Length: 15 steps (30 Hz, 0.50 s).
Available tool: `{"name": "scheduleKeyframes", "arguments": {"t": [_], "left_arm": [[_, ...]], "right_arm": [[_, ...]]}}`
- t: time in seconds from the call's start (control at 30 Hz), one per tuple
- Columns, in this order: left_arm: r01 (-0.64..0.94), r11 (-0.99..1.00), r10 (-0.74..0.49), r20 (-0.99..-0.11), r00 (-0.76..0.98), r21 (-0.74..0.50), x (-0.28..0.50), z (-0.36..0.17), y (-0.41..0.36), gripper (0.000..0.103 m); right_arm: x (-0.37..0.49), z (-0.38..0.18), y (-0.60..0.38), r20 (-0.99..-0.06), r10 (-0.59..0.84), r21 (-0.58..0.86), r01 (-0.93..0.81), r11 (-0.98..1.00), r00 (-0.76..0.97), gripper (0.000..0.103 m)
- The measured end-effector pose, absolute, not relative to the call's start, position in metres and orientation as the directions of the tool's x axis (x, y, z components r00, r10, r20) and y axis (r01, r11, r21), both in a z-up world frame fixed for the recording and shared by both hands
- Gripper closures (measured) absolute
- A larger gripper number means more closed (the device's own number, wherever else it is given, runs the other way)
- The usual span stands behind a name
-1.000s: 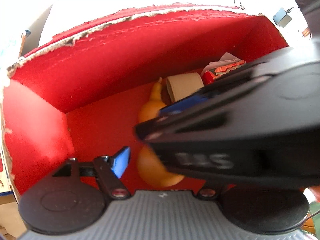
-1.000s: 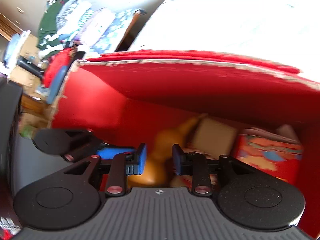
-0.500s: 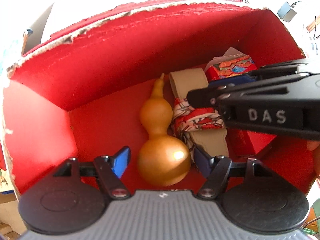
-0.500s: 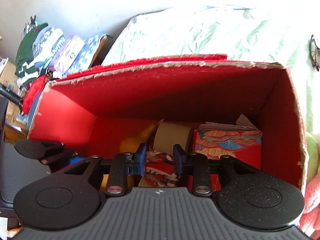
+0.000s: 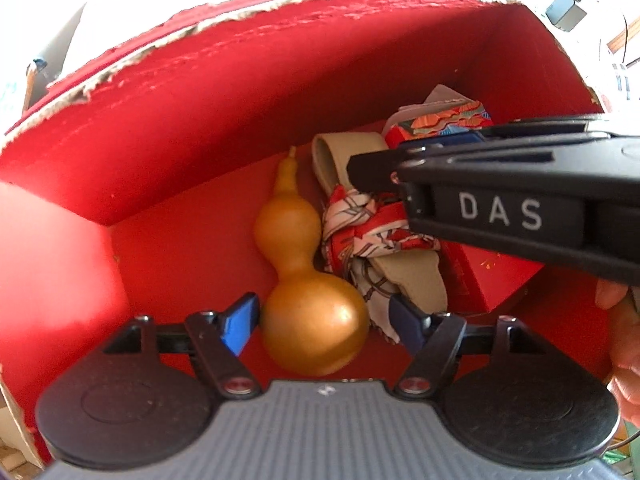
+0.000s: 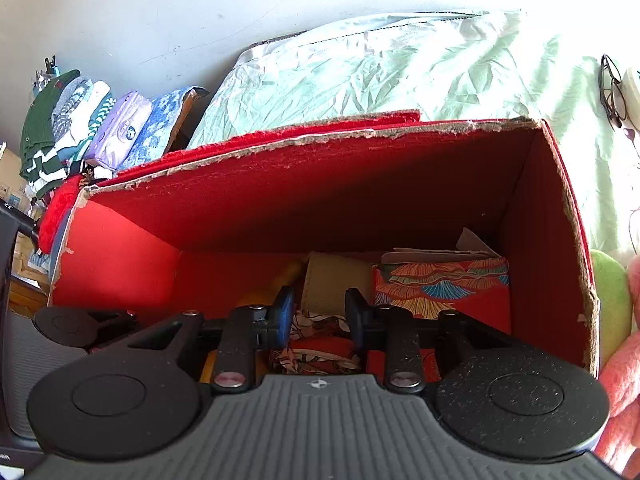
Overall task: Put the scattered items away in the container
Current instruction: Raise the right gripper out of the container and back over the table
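Observation:
A red cardboard box [image 5: 248, 92] holds a golden gourd [image 5: 304, 280], a tan slipper [image 5: 404, 280] wrapped in a red and white scarf [image 5: 368, 232], and a patterned red carton [image 5: 440, 120]. My left gripper [image 5: 324, 324] is open over the box, its fingers either side of the gourd's base and apart from it. My right gripper [image 6: 318, 316] is open and empty, above the scarf [image 6: 316, 354] and carton [image 6: 440, 284]. It crosses the left wrist view as a black body marked DAS [image 5: 500, 212].
The box [image 6: 320, 184] sits on a pale green bed sheet [image 6: 400, 76]. Folded clothes [image 6: 80, 120] are stacked at the left. Glasses [image 6: 612, 92] lie at the right. A green and pink soft thing [image 6: 616, 320] lies right of the box.
My right gripper has risen and pulled back from the gourd, out of the box interior, with its jaws a little wider. The gourd stays lying in the box. My left gripper has barely moved.

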State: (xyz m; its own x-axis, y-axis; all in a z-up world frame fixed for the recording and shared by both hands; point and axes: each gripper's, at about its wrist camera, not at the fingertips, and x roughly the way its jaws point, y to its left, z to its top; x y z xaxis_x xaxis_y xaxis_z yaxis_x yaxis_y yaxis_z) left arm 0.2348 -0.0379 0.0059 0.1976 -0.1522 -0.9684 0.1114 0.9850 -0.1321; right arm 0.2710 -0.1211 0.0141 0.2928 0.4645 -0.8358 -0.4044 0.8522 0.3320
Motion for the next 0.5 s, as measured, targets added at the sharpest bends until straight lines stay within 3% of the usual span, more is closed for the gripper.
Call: {"name": "scheduleKeyframes", "arguments": {"t": [0.27, 0.5], "left_arm": [[0.084, 0.984, -0.169, -0.961, 0.217, -0.154, 0.227, 0.015, -0.026, 0.029], [0.076, 0.98, -0.198, -0.958, 0.208, -0.186, 0.222, 0.028, -0.015, 0.02]], "right_arm": [[0.271, 0.013, -0.121, -0.839, 0.466, 0.338, -0.402, 0.851, 0.28, 0.072], [0.272, 0.012, -0.125, -0.835, 0.476, 0.359, -0.382, 0.852, 0.276, 0.072]]}}
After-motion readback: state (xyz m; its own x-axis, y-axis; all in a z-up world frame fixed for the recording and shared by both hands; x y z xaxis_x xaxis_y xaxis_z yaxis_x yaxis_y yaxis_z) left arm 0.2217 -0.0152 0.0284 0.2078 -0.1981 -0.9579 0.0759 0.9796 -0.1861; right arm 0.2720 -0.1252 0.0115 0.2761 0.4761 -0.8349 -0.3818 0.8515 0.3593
